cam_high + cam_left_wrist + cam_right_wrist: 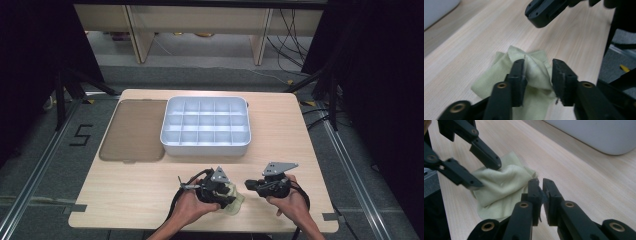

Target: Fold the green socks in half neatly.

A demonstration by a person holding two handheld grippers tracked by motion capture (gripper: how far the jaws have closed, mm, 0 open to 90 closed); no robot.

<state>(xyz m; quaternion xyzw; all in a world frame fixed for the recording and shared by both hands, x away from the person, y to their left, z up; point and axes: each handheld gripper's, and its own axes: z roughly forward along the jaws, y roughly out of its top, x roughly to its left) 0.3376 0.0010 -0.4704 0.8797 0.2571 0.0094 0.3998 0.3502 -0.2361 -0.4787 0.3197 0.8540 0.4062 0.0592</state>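
A compartment tray (205, 126) sits at the far middle of the table (125, 185), with a flat lid (134, 130) lying just beside it on the left. At the near edge, a crumpled cloth (237, 201) rests on the table (under the left claw (234, 194)), and the right claw (251, 184) is just beside it.

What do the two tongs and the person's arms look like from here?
Both tongs, left and right, are black, with flat blocky jaws on hinged links with brass-coloured pivot rivets, seen close in the gripper views. Each carries a grey three-cornered plate on top and trails a black cable toward the person. The forearms are bare: no sleeves or gloves in view.
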